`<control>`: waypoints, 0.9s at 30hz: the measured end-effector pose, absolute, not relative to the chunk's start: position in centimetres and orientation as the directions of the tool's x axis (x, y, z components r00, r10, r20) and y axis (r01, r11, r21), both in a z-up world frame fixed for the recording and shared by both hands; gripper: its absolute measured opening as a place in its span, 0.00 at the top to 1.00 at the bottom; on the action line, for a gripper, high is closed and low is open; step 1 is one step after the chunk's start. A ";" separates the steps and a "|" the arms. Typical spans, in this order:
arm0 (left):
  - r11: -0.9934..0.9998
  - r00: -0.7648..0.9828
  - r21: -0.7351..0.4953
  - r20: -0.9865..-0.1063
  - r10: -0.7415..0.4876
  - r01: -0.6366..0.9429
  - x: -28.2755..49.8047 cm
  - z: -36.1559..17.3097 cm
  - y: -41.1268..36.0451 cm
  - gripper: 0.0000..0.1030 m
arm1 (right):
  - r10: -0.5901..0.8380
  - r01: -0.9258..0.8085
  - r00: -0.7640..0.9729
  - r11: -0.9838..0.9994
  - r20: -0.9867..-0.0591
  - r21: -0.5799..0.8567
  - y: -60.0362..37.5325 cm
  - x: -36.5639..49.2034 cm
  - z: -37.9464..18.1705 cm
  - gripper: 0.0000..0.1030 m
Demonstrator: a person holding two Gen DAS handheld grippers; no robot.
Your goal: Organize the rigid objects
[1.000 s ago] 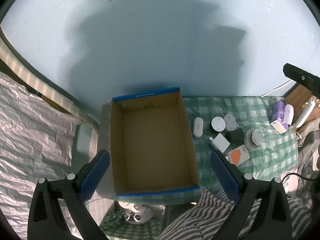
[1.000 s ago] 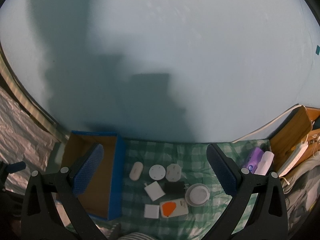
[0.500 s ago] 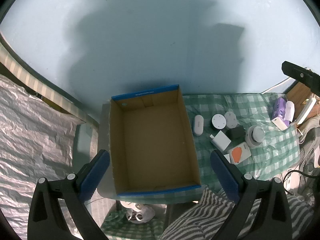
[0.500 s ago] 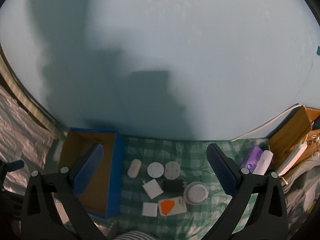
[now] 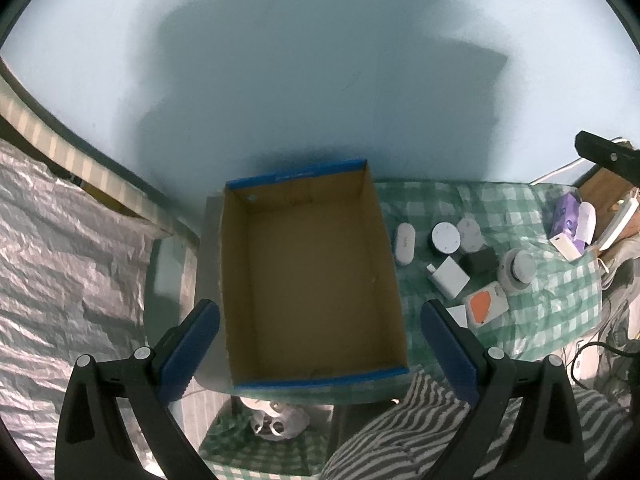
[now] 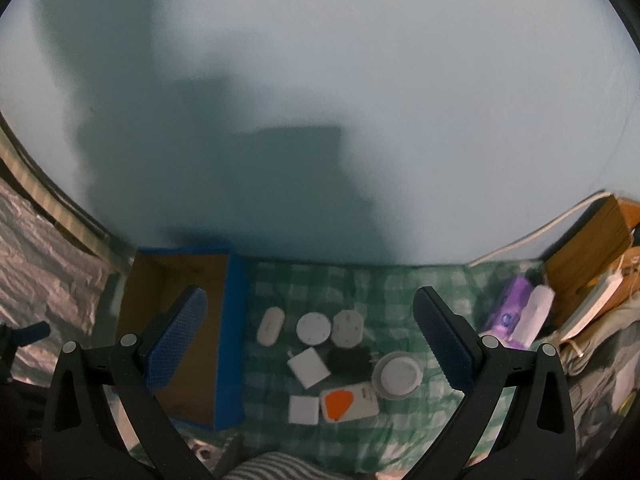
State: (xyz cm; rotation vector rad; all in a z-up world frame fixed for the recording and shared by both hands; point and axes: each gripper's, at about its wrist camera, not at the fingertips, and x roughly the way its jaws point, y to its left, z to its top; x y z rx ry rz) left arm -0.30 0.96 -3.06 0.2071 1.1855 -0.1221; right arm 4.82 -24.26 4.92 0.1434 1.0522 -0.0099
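Observation:
An empty cardboard box (image 5: 308,280) with blue edges sits on the left of a green checked cloth (image 5: 560,292). My left gripper (image 5: 318,330) hangs open above the box, holding nothing. To the right of the box lie several small devices: a white oval case (image 6: 270,326), a round white puck (image 6: 314,328), a white charger (image 6: 309,367), a black adapter (image 6: 349,361), a white card with an orange patch (image 6: 349,402) and a round white dish (image 6: 397,375). My right gripper (image 6: 306,338) is open high above these, touching none.
The box (image 6: 188,332) shows at left in the right wrist view. A purple pack (image 6: 508,314) and a wooden crate (image 6: 588,240) stand at right. Crinkled silver sheeting (image 5: 60,260) covers the left. Striped fabric (image 5: 400,432) lies near the front edge. A pale blue wall rises behind.
Both grippers have risen slightly, so the box and devices look a little smaller and lower. Nothing on the cloth has moved; both stay open.

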 end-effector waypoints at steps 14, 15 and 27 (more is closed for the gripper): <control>0.987 0.244 0.144 -0.962 0.121 0.077 0.8 -8.3 7.2 0.02 | 0.118 0.146 0.353 0.973 -0.928 0.179 -29.6 5.2 -1.2 0.01; 0.986 0.234 0.147 -0.964 0.125 0.077 0.8 -8.9 7.6 0.02 | 0.111 0.149 0.342 0.974 -0.933 0.171 -29.9 5.2 -1.6 0.01; 0.974 0.083 0.220 -0.973 0.215 0.060 0.2 -15.4 10.8 0.02 | 0.088 0.131 0.264 0.983 -0.961 0.126 -31.6 4.2 -6.7 0.01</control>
